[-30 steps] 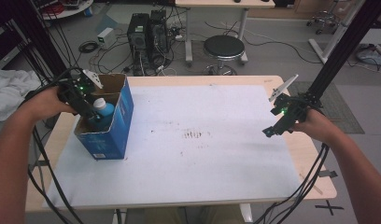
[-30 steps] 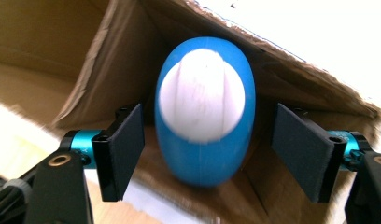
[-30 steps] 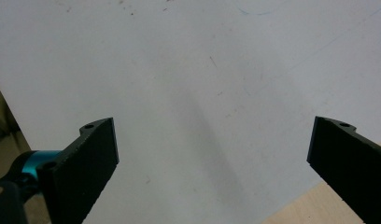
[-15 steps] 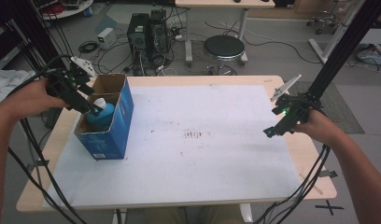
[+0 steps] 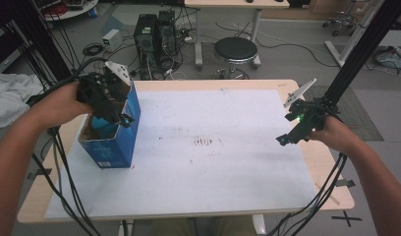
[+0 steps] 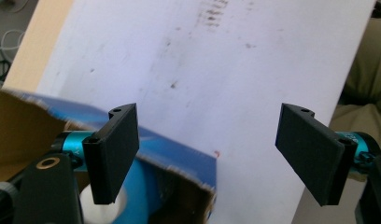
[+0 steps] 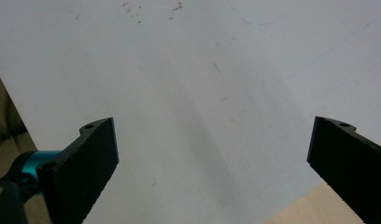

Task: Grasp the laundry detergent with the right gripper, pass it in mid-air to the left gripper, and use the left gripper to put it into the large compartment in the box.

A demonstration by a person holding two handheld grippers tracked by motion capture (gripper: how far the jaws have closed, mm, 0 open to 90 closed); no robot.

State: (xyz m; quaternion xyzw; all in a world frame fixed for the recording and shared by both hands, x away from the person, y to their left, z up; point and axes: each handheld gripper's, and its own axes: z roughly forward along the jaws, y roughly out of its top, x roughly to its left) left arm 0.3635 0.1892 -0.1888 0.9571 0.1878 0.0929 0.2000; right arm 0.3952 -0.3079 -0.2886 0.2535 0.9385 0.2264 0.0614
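Note:
A blue cardboard box stands open-topped at the table's left side. Inside it lies a blue bottle with a white cap. The left gripper view has the box's torn rim, the bottle and its cap at the lower left. My left gripper hovers over the box's far end, open, with nothing between the jaws. My right gripper is open and empty, low over the white sheet near the table's right edge.
The white sheet covers most of the wooden table and carries dark smudges at its middle. A black frame post rises at the right. Behind the table stand a stool and computer towers. Cables hang from both grippers.
The bottle has gone down into the box and the left gripper has let it go. That gripper has swung over the box's far end. The right gripper has barely moved.

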